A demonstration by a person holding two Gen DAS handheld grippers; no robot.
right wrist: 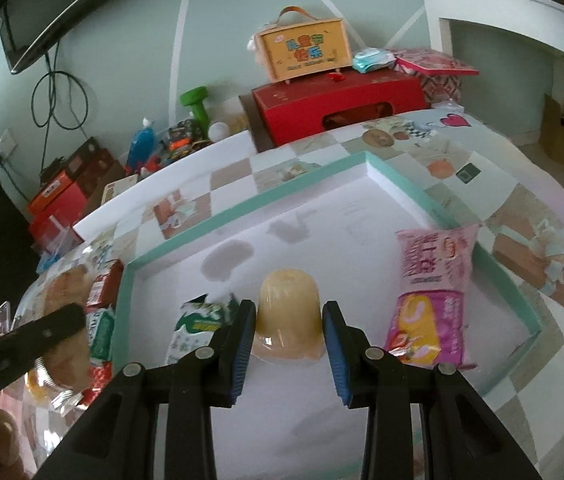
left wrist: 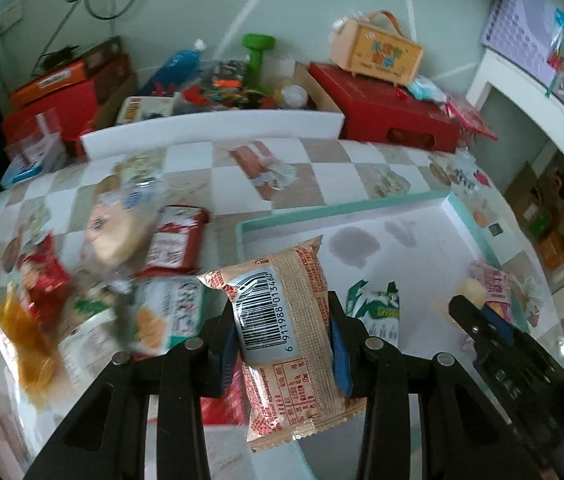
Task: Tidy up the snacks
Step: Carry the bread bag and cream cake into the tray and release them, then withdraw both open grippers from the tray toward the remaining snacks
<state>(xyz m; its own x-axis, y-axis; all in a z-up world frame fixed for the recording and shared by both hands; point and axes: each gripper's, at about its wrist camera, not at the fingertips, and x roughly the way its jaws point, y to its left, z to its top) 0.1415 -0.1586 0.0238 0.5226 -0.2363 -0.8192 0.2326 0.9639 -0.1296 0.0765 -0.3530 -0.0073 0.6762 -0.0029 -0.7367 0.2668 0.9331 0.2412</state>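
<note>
My left gripper (left wrist: 282, 320) is shut on a tan snack packet with a barcode (left wrist: 282, 320) and holds it above the left edge of the teal-rimmed white tray (left wrist: 346, 204). My right gripper (right wrist: 288, 328) is shut on a yellow jelly cup (right wrist: 288, 316), held upside down low over the tray (right wrist: 241, 220). In the tray lie a green-and-white packet (right wrist: 197, 320) and a pink packet (right wrist: 430, 292). Both also show in the left wrist view, the green one (left wrist: 378, 308) and the pink one (left wrist: 498, 284). The right gripper shows in the left view (left wrist: 478, 312).
Several loose snack packets (left wrist: 113, 280) lie piled on the checkered tablecloth left of the tray. Behind the table stand a red box (right wrist: 338, 100), an orange carry box (right wrist: 302, 48), a green dumbbell (right wrist: 195, 104) and a carton of clutter. A white shelf (left wrist: 522, 92) is at the right.
</note>
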